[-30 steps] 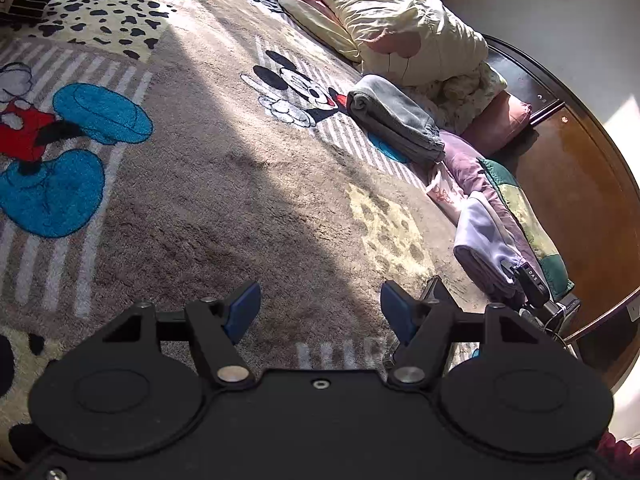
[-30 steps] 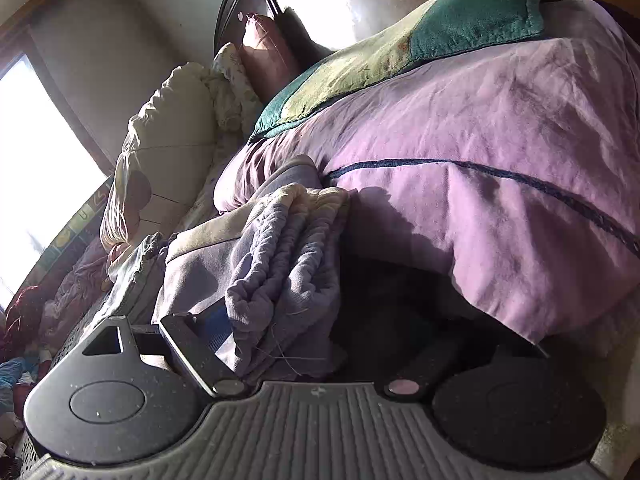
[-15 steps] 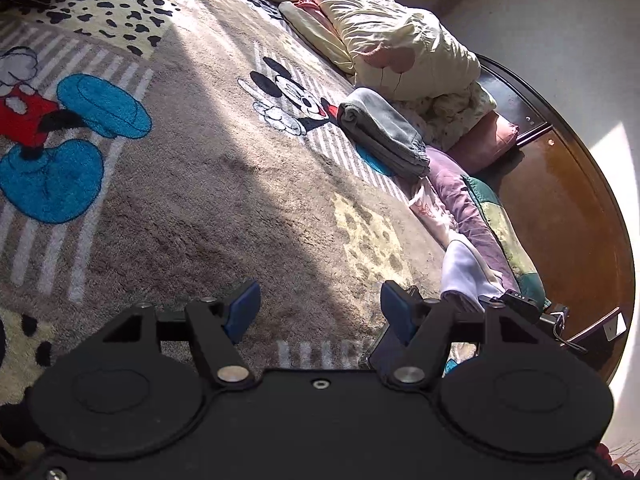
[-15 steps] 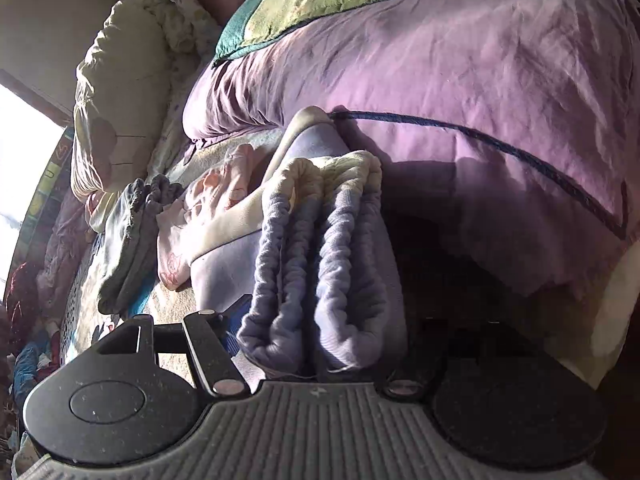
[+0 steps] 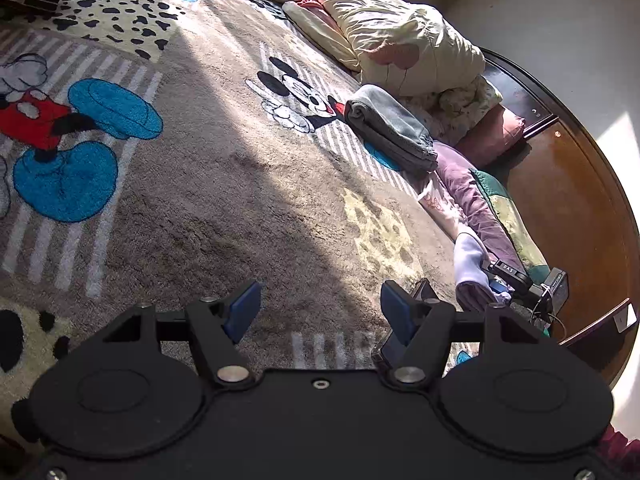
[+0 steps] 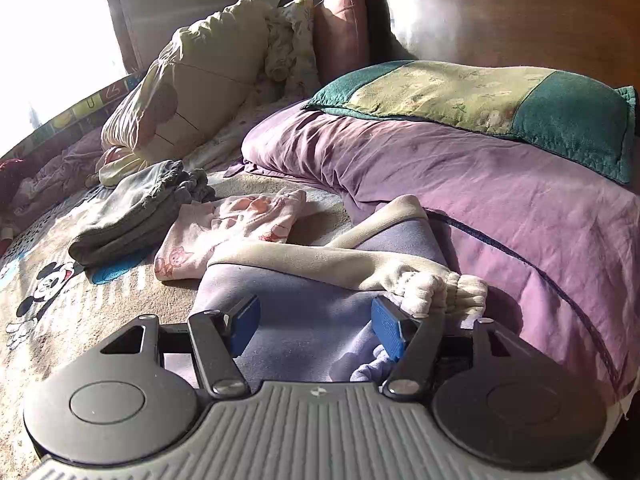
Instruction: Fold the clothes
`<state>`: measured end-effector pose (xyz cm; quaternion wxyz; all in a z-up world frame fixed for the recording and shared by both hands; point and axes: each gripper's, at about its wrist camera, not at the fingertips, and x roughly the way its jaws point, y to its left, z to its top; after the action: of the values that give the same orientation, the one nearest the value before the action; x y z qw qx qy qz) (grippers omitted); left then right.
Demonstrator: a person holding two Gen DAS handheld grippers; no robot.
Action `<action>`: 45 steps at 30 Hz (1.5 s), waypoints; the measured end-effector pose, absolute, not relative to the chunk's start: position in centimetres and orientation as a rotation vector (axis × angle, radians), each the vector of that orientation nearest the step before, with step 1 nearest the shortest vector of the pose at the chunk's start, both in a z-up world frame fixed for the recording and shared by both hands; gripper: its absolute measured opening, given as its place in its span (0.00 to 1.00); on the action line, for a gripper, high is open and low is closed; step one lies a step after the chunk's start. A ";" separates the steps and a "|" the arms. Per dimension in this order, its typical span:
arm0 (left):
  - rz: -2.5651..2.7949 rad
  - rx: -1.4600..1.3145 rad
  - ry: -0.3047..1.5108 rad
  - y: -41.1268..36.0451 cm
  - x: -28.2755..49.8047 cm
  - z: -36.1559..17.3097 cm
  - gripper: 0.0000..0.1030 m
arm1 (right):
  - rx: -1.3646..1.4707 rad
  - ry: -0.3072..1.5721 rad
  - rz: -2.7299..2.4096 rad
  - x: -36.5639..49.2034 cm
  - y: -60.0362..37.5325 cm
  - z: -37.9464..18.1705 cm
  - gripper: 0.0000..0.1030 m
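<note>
right gripper (image 6: 316, 326) | jaws opening, rolled upright | lavender garment (image 6: 304, 320) released, lying flat

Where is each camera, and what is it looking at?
Left wrist: sits on the left gripper, looks down across the cartoon blanket; its open blue pads show, and the right gripper at the edge.
Right wrist: sits on the right gripper, looks at the lavender garment and purple pillow; its pads are opening, the cloth between them.
Both see the folded grey clothes and the lavender garment.
</note>
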<state>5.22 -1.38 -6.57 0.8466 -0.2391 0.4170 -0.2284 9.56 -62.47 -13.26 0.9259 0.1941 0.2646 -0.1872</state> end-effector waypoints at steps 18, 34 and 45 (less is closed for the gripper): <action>-0.539 -0.529 0.848 -1.1 4.8 -5.4 0.64 | 0.460 0.436 -0.459 3.2 -61.8 -11.4 0.71; -0.550 -0.527 0.889 -2.3 5.3 -6.7 0.64 | 0.730 0.444 -0.364 4.4 -69.2 -17.9 0.53; -0.555 -0.586 0.928 -2.2 6.4 -9.0 0.64 | 0.622 0.384 -0.036 7.4 -61.8 -4.9 0.26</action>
<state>6.35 -2.24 -8.98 0.8167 -0.2751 0.4354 -0.2603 7.37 -61.81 -4.92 0.9338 0.3039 0.1879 -0.0176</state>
